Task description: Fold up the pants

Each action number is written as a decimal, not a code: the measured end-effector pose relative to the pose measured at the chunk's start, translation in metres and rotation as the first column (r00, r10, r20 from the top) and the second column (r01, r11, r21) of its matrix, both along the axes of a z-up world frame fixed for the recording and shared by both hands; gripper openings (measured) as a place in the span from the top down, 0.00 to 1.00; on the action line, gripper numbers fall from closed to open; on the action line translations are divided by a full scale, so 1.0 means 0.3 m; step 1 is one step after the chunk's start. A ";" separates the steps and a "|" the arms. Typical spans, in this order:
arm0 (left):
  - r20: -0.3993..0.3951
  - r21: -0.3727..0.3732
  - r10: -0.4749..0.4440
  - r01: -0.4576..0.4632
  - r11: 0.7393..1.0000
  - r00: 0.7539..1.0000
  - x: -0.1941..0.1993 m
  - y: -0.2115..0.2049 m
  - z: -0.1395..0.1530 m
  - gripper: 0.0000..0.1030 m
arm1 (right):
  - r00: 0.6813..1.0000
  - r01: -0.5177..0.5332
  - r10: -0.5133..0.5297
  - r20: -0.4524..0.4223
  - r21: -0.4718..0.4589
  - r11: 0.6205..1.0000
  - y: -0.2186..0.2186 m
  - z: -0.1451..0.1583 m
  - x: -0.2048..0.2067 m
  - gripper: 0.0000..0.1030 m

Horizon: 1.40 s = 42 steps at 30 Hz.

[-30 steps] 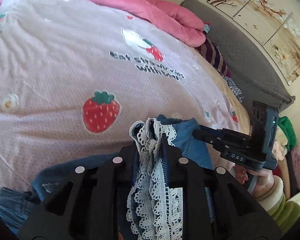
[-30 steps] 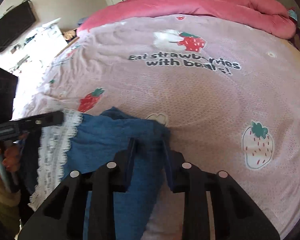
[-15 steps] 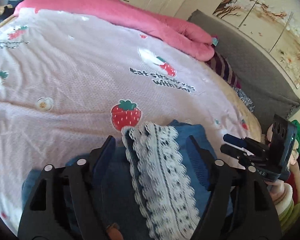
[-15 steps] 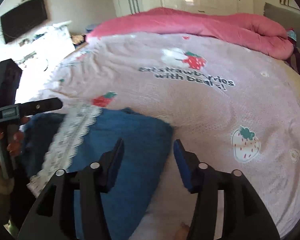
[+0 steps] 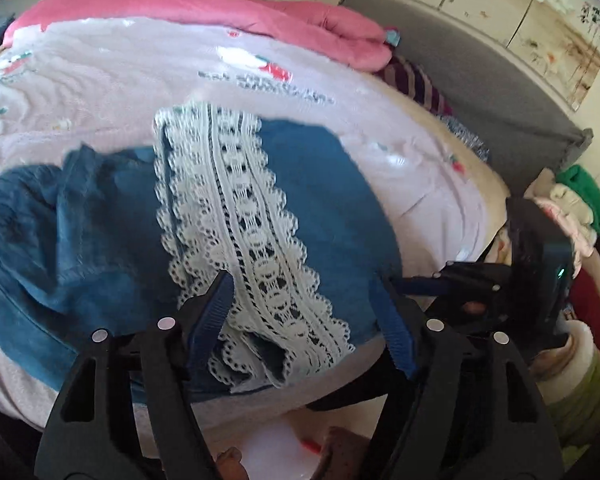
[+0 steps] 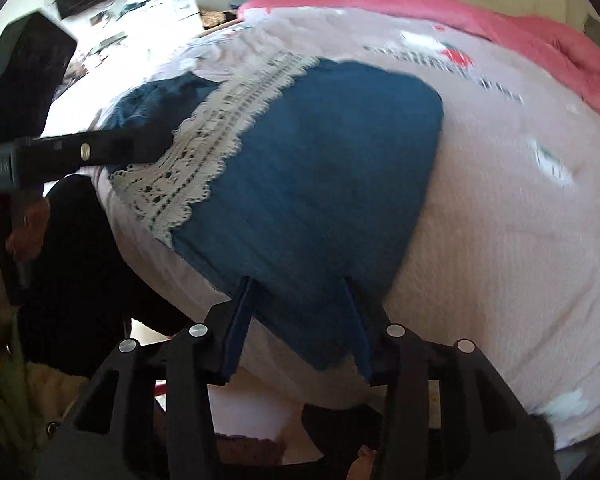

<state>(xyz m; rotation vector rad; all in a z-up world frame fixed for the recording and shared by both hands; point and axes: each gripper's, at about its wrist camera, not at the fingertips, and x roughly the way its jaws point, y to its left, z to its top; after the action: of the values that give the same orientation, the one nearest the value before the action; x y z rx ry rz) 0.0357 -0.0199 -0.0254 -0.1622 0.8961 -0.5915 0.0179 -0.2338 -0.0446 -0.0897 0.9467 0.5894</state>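
Pants (image 5: 320,208) lie folded on the bed (image 5: 100,80), lace trim (image 5: 244,216) toward eleven o'clock. Left gripper (image 5: 304,312) and right gripper (image 6: 300,312) are closing, fingers apart, gripping nothing.

Blue lace-trimmed pants (image 5: 320,200) folded flat on bed.

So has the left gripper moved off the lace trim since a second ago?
Yes. The left gripper let go and backed toward the bed edge; its jaws, now closing, straddle the lace trim on the pants.

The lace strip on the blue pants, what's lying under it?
Under the lace strip lies the blue pants fabric, showing through its holes. The pants rest on the pink strawberry bedsheet. How many folded layers sit beneath is covered.
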 end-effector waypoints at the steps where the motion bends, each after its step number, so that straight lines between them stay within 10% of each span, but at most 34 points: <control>1: -0.015 -0.001 0.001 -0.001 1.000 1.000 0.001 -0.007 -0.023 0.40 | 1.000 -0.002 0.002 0.004 -0.007 1.000 -0.001 -0.003 -0.003 0.60; 8: 0.018 0.038 0.013 -0.013 0.999 1.000 -0.010 -0.024 -0.081 0.38 | 1.000 -0.005 0.005 0.009 -0.004 1.000 0.003 -0.013 0.006 0.59; 22: 0.128 0.062 0.255 -0.264 0.963 0.958 -0.131 0.225 0.152 0.13 | 0.994 0.015 -0.032 0.106 0.154 0.988 -0.028 0.253 0.010 0.35; 29: 0.120 0.073 0.367 -0.377 0.923 0.923 -0.184 0.341 0.157 0.10 | 0.983 -0.092 0.068 0.171 0.139 0.986 0.134 0.355 0.032 0.17; 42: -0.034 0.024 0.446 -0.446 0.895 0.894 -0.154 0.447 0.024 0.09 | 0.944 -0.324 0.318 0.085 0.061 0.944 0.582 0.369 0.296 0.14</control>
<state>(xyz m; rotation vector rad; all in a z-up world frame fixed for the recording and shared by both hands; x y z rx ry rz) -0.0106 0.1142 -0.0182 -0.3568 0.8640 -0.1513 0.1068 -0.0591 0.0661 -0.2011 0.8421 0.9165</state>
